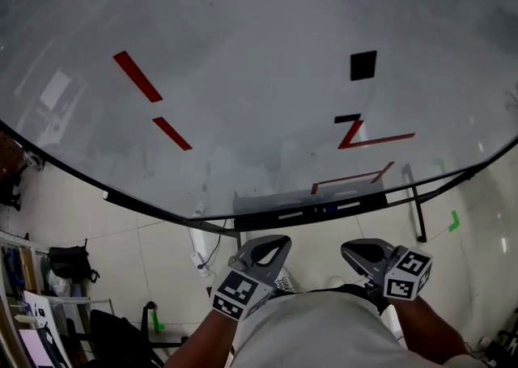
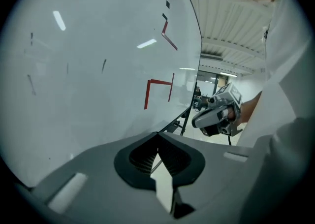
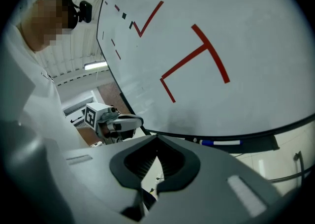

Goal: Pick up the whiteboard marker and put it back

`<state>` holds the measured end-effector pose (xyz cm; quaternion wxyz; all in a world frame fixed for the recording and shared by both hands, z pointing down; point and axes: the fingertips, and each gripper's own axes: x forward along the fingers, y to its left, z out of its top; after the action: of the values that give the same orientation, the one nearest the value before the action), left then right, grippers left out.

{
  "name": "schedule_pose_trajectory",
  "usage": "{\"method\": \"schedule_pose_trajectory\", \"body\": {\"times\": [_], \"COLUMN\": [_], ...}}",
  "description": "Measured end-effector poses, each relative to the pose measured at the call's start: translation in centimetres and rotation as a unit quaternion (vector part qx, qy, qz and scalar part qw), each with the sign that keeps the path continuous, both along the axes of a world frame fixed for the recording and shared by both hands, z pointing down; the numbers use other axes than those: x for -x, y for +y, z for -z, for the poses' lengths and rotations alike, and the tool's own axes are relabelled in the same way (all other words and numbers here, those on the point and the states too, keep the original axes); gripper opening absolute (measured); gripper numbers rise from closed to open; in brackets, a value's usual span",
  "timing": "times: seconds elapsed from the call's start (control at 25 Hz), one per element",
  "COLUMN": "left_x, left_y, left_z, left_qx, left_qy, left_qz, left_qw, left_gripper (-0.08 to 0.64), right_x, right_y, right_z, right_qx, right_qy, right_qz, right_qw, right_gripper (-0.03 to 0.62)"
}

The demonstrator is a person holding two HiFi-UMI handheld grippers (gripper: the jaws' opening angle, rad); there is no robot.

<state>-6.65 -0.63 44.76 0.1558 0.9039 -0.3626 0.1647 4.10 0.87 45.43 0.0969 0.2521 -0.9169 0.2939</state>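
Your left claw [image 2: 157, 135] is closed, tips meeting, nothing btwn them. Right claw [image 3: 156, 139] is the same: closed & empty. You're holding both low, close to your body, side by side, apart from the whiteboard [image 1: 243, 59]. The whiteboard marker [image 3: 221, 143], white w/ a blue end, lies flat on the tray [image 3: 261, 144] along the board's bottom edge, clear of both claws. Red strips [image 1: 137, 76] & a black square [image 1: 363, 65] sit on the board.
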Motion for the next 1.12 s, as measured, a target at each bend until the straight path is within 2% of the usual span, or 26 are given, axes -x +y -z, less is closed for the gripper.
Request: {"method": "schedule_pose_trajectory", "body": {"times": [0.28, 0.6, 0.76, 0.88, 1.12], "left_x": [0.9, 0.8, 0.6, 0.5, -0.1], "left_y": [-1.6, -3.8, -4.2, -4.2, -4.2], "left_z": [-1.8, -2.8, -3.9, -4.8, -6.7], "left_qx": [-0.032, -0.041, -0.046, -0.059, -0.078], "left_qy": [-0.069, -0.109, -0.141, -0.189, -0.293], "left_qz": [-0.054, -0.036, -0.036, -0.052, -0.105], "left_qw": [0.9956, 0.9926, 0.9883, 0.9788, 0.9472], "left_gripper": [0.023, 0.025, 0.026, 0.028, 0.052], "right_x": [1.1, -0.6, -1.6, -1.8, -1.8], "right_y": [-2.2, -2.9, -3.1, -3.0, -2.6], "right_z": [0.9, -0.2, -0.7, -0.9, -1.1], "right_qx": [-0.016, 0.004, 0.009, 0.011, 0.013], "right_qy": [0.006, 0.016, 0.023, 0.024, 0.018], "right_qz": [-0.036, -0.004, 0.007, 0.012, 0.017], "right_qw": [0.999, 1.000, 1.000, 1.000, 1.000], "right_gripper": [0.002, 0.002, 0.002, 0.002, 0.002]}}
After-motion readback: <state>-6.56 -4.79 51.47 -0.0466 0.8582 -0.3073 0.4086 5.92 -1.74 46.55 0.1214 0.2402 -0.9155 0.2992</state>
